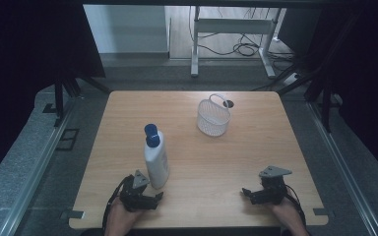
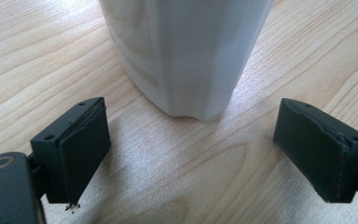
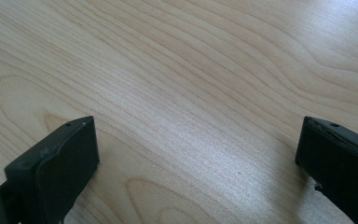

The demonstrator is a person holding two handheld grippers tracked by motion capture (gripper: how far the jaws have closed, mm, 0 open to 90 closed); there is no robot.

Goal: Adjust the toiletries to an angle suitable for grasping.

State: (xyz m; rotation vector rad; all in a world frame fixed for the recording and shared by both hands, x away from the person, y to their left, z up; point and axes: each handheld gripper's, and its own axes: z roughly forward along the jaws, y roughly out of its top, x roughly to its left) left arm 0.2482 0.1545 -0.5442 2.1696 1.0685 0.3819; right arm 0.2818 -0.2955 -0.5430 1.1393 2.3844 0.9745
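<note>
While both jaws sit wide, the left hand-held gripper (image 1: 158, 195) lines up on the white bottle (image 1: 156, 158).
Bottle stands upright at 8 o'clock on the tabletop (image 1: 256, 147), basket (image 1: 213, 118) at 12; right hand-held gripper (image 1: 246, 192) wide, empty. Next, I'd say: ease forward, then squeeze the base.

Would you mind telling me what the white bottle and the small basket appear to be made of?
The white bottle looks like smooth, opaque plastic with a faint sheen and moulded panel edges; its blue cap is likely plastic too. The small basket looks like white open mesh, coated wire or plastic; I cannot tell which.
</note>
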